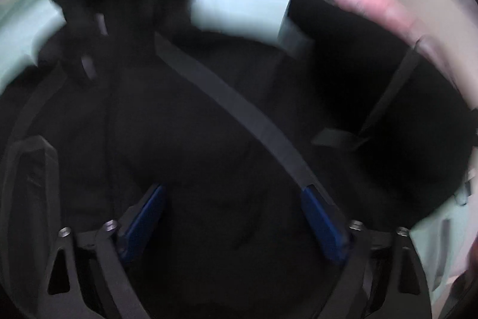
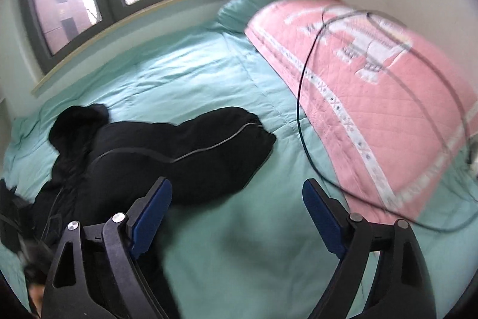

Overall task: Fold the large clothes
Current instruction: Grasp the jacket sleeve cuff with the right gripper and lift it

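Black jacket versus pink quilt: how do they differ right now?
The black jacket is plain and lies crumpled, low on the green sheet; the pink quilt is patterned, stitched and piled higher. A thin cable loops over the quilt, not the jacket. Both rest on the bed.

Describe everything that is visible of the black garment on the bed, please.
The large black padded garment lies spread, unfolded and rumpled, on the mint-green bed sheet. It looks like soft, thick fabric. A sleeve with thin grey piping stretches toward the pink quilted blanket without touching it. A lumpy part, perhaps a hood, lies nearer the window. In the blurred left view, grey bands cross it. No tongs grip it.
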A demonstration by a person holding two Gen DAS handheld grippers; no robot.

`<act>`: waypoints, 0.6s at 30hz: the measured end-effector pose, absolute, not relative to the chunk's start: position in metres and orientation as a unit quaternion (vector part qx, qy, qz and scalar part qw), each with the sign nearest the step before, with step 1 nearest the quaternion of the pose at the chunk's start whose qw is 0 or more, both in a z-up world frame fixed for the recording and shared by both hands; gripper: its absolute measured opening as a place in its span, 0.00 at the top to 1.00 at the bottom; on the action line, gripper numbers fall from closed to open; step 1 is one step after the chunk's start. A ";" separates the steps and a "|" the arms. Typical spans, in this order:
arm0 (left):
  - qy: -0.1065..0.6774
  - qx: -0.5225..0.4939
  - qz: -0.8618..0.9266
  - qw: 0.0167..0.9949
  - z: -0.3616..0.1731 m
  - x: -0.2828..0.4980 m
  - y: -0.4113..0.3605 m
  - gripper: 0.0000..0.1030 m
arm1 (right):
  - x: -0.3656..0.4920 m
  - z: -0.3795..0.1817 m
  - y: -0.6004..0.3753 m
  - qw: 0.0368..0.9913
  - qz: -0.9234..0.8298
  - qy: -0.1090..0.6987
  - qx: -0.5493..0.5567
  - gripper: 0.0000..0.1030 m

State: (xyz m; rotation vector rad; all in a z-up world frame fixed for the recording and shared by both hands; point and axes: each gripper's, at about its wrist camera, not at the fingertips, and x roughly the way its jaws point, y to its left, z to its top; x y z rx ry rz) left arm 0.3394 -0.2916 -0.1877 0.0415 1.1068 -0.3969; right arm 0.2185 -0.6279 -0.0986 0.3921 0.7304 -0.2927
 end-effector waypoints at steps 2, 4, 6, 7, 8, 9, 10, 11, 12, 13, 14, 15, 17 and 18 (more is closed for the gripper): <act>0.492 0.049 -0.187 0.849 -0.192 0.331 -0.299 0.12 | 0.241 -0.116 -0.644 0.898 -0.137 0.366 0.203 0.12; 0.488 0.051 -0.188 0.850 -0.192 0.327 -0.302 0.12 | 0.265 -0.139 -0.661 0.887 -0.127 0.379 0.231 0.12; 0.483 0.044 -0.193 0.853 -0.194 0.325 -0.302 0.12 | 0.285 -0.159 -0.676 0.876 -0.129 0.388 0.256 0.13; 0.479 0.042 -0.195 0.855 -0.194 0.323 -0.302 0.11 | 0.296 -0.170 -0.684 0.870 -0.126 0.390 0.273 0.13; 0.475 0.044 -0.194 0.857 -0.194 0.320 -0.302 0.11 | 0.305 -0.180 -0.690 0.866 -0.123 0.392 0.287 0.13; 0.470 0.049 -0.192 0.860 -0.195 0.317 -0.305 0.11 | 0.314 -0.189 -0.693 0.861 -0.120 0.395 0.299 0.13; 0.468 0.053 -0.190 0.862 -0.196 0.315 -0.307 0.11 | 0.322 -0.198 -0.695 0.856 -0.112 0.399 0.309 0.13; 0.465 0.057 -0.188 0.863 -0.197 0.313 -0.309 0.11 | 0.331 -0.208 -0.697 0.849 -0.101 0.405 0.323 0.14; 0.464 0.057 -0.188 0.864 -0.197 0.310 -0.310 0.11 | 0.336 -0.212 -0.699 0.848 -0.095 0.404 0.330 0.17; 0.462 0.057 -0.188 0.865 -0.198 0.309 -0.313 0.11 | 0.340 -0.212 -0.697 0.853 -0.079 0.396 0.331 0.37; 0.460 0.055 -0.189 0.866 -0.198 0.306 -0.314 0.11 | 0.343 -0.209 -0.693 0.860 -0.063 0.391 0.323 0.70; 0.460 0.053 -0.190 0.866 -0.192 0.298 -0.307 0.11 | 0.344 -0.206 -0.690 0.864 -0.055 0.389 0.315 0.78; 0.454 0.054 -0.191 0.869 -0.189 0.296 -0.305 0.12 | 0.334 -0.188 -0.679 0.879 -0.056 0.377 0.285 0.83; 0.449 0.053 -0.196 0.870 -0.185 0.291 -0.305 0.12 | 0.325 -0.174 -0.671 0.889 -0.066 0.370 0.261 0.84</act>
